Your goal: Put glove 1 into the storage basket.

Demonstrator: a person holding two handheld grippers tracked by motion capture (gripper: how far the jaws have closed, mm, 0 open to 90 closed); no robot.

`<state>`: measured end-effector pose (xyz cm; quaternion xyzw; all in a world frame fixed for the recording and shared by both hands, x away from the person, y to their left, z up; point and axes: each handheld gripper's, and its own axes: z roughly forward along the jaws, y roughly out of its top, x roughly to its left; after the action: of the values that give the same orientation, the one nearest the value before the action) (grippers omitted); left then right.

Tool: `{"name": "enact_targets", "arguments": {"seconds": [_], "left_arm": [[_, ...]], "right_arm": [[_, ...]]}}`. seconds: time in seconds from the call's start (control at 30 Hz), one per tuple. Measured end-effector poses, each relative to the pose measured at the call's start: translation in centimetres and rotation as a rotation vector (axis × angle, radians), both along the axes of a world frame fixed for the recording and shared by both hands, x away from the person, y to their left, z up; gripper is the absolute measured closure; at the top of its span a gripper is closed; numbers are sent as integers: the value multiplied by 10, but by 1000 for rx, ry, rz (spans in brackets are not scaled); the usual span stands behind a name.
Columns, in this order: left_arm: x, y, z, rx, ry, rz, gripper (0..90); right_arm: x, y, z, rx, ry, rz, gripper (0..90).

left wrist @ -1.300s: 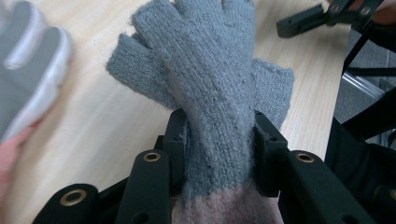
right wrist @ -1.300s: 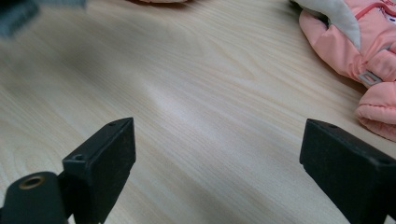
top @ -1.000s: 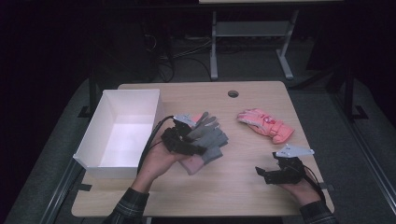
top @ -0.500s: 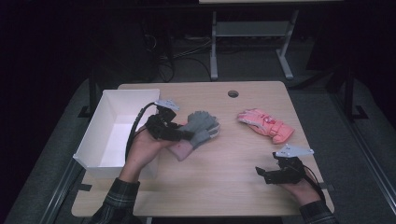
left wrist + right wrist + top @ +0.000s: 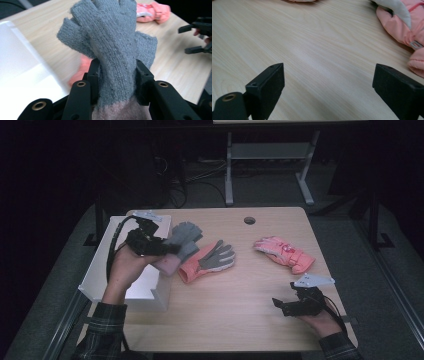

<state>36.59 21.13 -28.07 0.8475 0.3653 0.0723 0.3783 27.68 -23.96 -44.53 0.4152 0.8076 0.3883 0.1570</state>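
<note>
My left gripper is shut on a grey knitted glove with a pale pink cuff, held above the table beside the white box. In the left gripper view the grey knitted glove fills the gap between the jaws, both pads pressing its sides. A coral glove with a grey palm lies on the wooden table just right of it. A pink padded glove lies at the right. My right gripper rests open near the front right edge; its jaws stand wide over bare wood.
The pink padded glove lies ahead and to the right of the right jaws. A round cable hole sits at the table's back edge. A metal stand is on the floor behind the table.
My left hand has carried the grey glove up and to the left, toward the white box, uncovering the coral glove beneath it. The right gripper has stayed put.
</note>
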Motion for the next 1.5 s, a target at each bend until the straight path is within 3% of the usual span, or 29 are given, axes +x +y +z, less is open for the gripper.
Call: {"name": "enact_targets", "arguments": {"seconds": [0.07,0.33,0.47,0.67,0.8,1.03,1.07,1.17,1.23,1.27,1.3,1.33,1.37,1.5], "left_arm": [[0,15,4,-1,-10,47,642],[1,53,6,-1,-25,144,642],[7,77,-3,19,-27,201,641],[15,93,-17,42,-16,260,641],[25,102,-33,82,-1,308,640],[40,115,-68,115,29,360,637],[40,115,-68,115,29,360,636],[46,119,-89,169,57,387,633],[48,121,-99,178,73,400,631],[48,121,-99,178,73,400,631],[50,119,-107,219,88,395,630],[50,119,-107,219,88,395,628],[52,117,-113,252,104,392,625],[53,117,-126,290,130,398,621]], "right_arm": [[3,3,0,-2,-2,13,102],[10,10,0,6,3,48,103],[9,13,0,1,6,62,102],[8,10,0,3,6,61,102],[8,10,0,3,7,63,102],[9,10,0,2,5,65,103],[9,10,0,3,6,66,103],[9,10,-1,3,6,67,102],[9,10,-1,3,6,69,103],[9,10,-1,3,6,69,103],[9,10,-1,1,6,69,103],[9,10,-1,1,6,69,103],[9,10,-1,-1,6,70,103],[8,10,-1,5,11,66,103]]}}
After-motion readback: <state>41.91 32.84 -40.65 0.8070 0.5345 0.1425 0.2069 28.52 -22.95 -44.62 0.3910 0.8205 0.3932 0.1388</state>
